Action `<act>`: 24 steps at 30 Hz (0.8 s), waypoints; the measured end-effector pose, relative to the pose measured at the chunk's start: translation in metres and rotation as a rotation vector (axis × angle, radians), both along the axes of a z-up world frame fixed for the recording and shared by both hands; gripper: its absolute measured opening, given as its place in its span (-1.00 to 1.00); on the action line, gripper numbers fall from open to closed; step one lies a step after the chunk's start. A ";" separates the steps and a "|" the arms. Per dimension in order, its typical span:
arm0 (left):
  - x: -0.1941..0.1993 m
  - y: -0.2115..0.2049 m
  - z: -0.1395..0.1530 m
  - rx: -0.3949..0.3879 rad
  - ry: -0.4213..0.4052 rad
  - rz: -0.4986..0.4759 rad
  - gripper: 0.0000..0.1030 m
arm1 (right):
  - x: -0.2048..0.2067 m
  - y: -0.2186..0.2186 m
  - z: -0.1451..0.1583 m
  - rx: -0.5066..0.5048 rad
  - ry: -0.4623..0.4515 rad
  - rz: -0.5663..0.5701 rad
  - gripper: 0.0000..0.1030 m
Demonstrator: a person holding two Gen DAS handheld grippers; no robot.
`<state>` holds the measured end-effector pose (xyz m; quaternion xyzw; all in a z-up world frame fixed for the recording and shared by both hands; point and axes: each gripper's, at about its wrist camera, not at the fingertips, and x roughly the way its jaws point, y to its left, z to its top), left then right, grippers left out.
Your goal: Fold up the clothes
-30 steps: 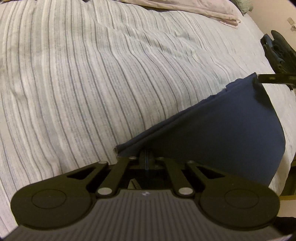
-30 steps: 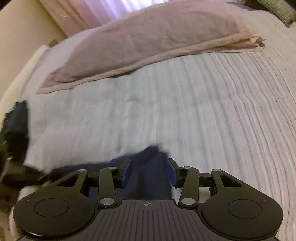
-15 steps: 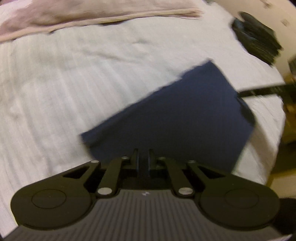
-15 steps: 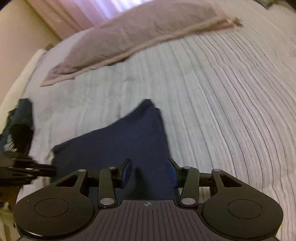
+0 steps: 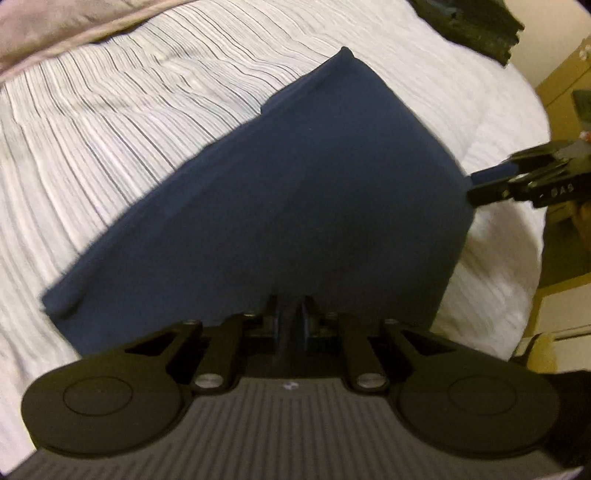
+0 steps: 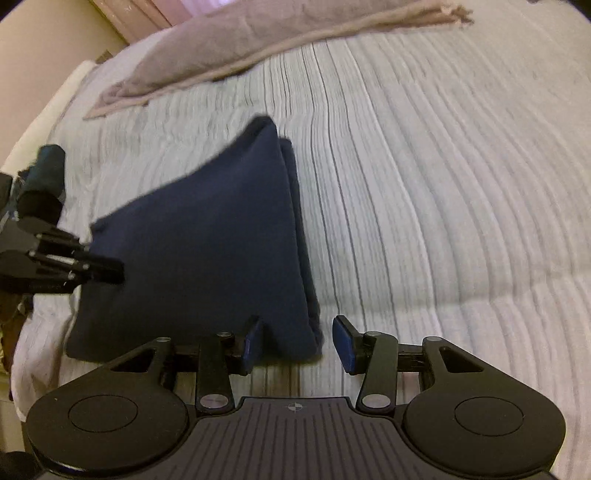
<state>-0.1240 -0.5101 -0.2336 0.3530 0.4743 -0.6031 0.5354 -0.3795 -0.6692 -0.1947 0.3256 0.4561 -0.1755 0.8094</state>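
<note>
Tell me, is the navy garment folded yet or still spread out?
Folded. The navy garment lies as a compact block on the striped bedspread, with stacked layers showing along its right edge.

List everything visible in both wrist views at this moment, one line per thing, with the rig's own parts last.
folded garment: one, navy blue, lying on the bedspread in front of both grippers
bedspread: one, white with thin dark stripes, covering the bed
pillow: one, pinkish-grey, at the far end of the bed
dark clothes stack: one pile, black, near the far edge of the bed
furniture: tan, beside the bed, details unclear
left gripper: one, black, jaws opening with a narrow gap, at the garment's near edge
right gripper: one, black with blue pads, open astride the garment's near corner
</note>
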 end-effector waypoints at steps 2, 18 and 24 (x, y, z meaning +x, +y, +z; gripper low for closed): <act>-0.003 -0.009 0.011 -0.021 -0.015 -0.011 -0.80 | 0.001 0.004 0.008 0.013 -0.032 0.008 -0.12; -0.054 -0.181 -0.005 -0.096 0.050 -0.193 -0.57 | -0.018 0.005 -0.009 0.113 -0.072 0.016 -0.12; -0.026 -0.200 -0.030 -0.004 -0.030 -0.176 -0.94 | 0.010 -0.002 -0.004 0.118 -0.172 0.045 -0.12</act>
